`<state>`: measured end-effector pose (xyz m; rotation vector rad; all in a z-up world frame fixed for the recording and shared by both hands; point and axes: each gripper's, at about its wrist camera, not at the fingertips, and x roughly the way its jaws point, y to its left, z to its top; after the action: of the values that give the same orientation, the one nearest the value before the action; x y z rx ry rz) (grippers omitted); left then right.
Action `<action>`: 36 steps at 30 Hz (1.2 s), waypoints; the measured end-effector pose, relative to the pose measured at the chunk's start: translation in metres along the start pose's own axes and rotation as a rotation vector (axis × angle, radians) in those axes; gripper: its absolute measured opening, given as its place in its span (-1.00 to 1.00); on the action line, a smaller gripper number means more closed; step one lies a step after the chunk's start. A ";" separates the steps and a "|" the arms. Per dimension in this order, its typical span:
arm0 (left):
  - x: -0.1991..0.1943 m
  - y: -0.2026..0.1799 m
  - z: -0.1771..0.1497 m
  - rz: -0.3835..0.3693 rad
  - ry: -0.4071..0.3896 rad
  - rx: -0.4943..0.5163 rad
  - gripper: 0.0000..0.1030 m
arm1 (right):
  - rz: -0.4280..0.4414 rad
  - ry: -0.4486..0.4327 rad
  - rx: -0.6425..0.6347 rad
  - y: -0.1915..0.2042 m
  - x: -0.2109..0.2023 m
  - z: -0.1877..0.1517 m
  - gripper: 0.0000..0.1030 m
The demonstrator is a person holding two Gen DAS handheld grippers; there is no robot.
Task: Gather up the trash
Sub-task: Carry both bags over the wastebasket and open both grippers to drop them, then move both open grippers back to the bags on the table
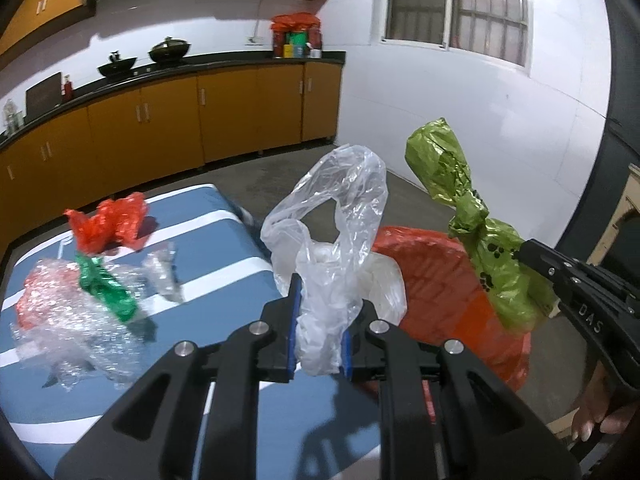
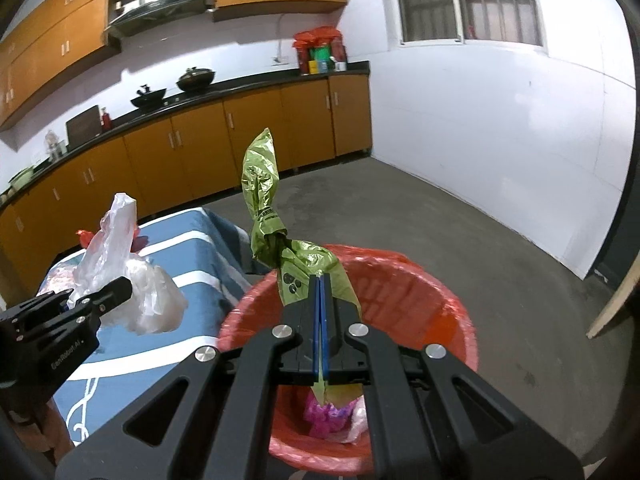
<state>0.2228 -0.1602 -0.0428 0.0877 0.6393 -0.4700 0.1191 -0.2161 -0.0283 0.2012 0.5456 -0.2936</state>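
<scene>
My left gripper (image 1: 320, 300) is shut on a clear plastic bag (image 1: 340, 216), held above the table's right edge; the bag also shows in the right wrist view (image 2: 120, 248). My right gripper (image 2: 321, 280) is shut on a knotted green bag (image 2: 264, 184) with paw prints and holds it over the red-lined bin (image 2: 440, 300). That green bag (image 1: 472, 216) and the bin (image 1: 440, 280) show at the right of the left wrist view. Pink and clear trash (image 2: 332, 416) lies inside the bin.
On the blue striped tablecloth (image 1: 224, 216) lie a red bag (image 1: 108, 224), a green wrapper (image 1: 108, 288), bubble wrap (image 1: 64, 320) and a small clear scrap (image 1: 162, 272). Orange cabinets (image 1: 240, 108) line the far wall. Grey floor (image 2: 480, 232) lies right of the bin.
</scene>
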 end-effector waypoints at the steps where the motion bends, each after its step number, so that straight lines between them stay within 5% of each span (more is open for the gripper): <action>1: 0.003 -0.005 0.000 -0.009 0.004 0.005 -0.67 | -0.004 0.002 0.006 -0.004 0.000 -0.001 -0.98; 20: 0.049 -0.062 0.008 -0.113 0.051 0.079 -0.60 | -0.031 0.029 0.116 -0.043 0.010 -0.006 -0.98; 25: 0.058 -0.065 0.005 -0.117 0.070 0.091 -0.31 | -0.008 0.042 0.140 -0.046 0.013 -0.007 -0.90; 29: 0.062 -0.060 0.000 -0.105 0.084 0.085 -0.22 | -0.010 0.039 0.156 -0.052 0.011 -0.010 -0.42; 36: 0.053 -0.034 -0.009 -0.032 0.071 0.045 0.16 | -0.024 0.047 0.133 -0.048 0.011 -0.011 -0.42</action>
<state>0.2399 -0.2091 -0.0787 0.1373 0.7004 -0.5140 0.1069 -0.2603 -0.0489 0.3313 0.5756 -0.3495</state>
